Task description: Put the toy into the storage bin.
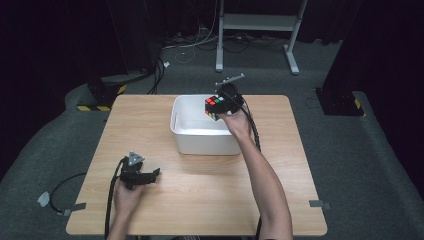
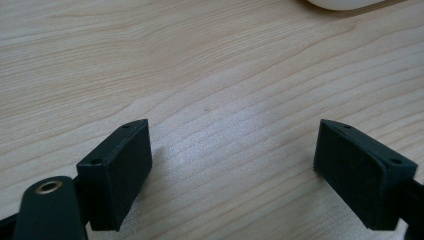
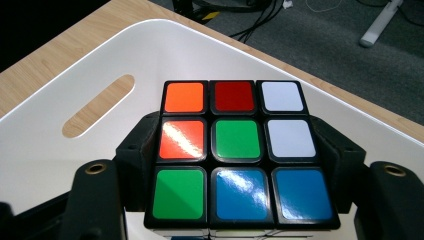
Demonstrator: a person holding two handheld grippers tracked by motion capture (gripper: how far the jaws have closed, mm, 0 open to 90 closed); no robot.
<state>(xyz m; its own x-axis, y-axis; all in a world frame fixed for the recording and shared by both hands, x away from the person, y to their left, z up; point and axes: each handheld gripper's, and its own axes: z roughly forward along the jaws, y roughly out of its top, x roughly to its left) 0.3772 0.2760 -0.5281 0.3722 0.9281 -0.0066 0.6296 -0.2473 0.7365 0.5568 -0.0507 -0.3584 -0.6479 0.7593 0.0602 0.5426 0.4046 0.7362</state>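
Dark curtains and grey carpet surround a wooden table [image 1: 200, 200], on which a white bin [image 1: 200, 142] is set. Above the bin, a scrambled puzzle cube [image 3: 240, 150] is clamped between the right gripper's [image 1: 223, 104] jaws. The left gripper [image 1: 145, 176] is held low over bare wood, its jaws spread wide and empty.

Overhead light, bright on the table [image 1: 200, 195], room around it dark. High view soft, low detail. Glare streaks on the cube [image 3: 239, 150] tiles between the right gripper [image 3: 239, 165] jaws. Pale sheen on wood between the left gripper [image 2: 232, 165] jaws, soft shadows beside them; near jaw edges slightly blurred.
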